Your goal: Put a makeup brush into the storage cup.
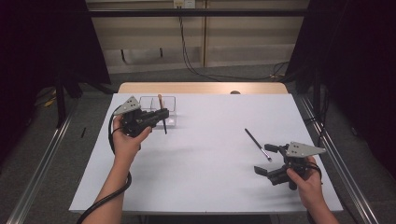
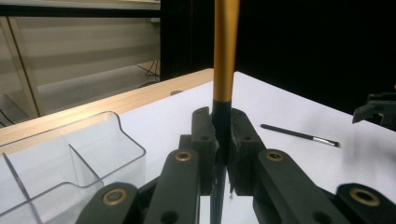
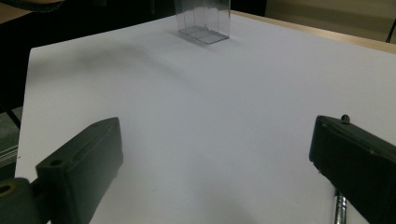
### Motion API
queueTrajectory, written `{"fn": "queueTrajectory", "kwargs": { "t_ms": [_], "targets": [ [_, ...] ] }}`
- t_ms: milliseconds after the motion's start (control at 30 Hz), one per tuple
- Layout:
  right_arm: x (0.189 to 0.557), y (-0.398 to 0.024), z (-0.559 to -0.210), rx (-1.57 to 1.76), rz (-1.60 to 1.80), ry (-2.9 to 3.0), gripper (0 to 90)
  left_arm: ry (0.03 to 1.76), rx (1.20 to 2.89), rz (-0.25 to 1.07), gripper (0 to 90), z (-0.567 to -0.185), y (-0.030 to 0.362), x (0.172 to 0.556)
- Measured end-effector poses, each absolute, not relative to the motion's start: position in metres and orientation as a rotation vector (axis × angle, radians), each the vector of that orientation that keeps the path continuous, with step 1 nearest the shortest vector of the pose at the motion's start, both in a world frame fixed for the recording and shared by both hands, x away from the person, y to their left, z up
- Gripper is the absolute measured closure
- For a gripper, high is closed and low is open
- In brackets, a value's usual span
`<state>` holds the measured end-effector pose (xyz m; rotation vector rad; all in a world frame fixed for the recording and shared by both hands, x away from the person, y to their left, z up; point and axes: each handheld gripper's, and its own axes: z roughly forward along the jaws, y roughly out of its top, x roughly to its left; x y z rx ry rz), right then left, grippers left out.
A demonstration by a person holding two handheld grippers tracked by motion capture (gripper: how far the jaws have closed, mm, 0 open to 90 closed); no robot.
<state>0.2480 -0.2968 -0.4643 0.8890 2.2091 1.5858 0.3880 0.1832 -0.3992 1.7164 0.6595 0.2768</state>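
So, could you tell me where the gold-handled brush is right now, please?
In the high view the brush stands upright at the table's far left, pinched by the left gripper beside the clear organizer.

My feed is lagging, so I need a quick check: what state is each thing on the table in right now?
Left claw: shut on the gold-handled brush.
Gold-handled brush: held upright, beside the clear organizer.
Clear organizer: standing upright on the table; visible compartments look empty.
Black brush: lying flat on the table, untouched.
Right claw: open, nothing between its jaws.
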Motion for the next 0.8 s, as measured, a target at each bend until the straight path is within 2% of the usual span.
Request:
{"fn": "queueTrajectory", "kwargs": {
  "t_ms": [800],
  "targets": [
    [0.248, -0.298, -0.464, 0.889, 1.584, 2.204, 2.5, 0.717, 1.718, 0.368, 83.0, -0.385, 0.201, 0.404]
  ]
}}
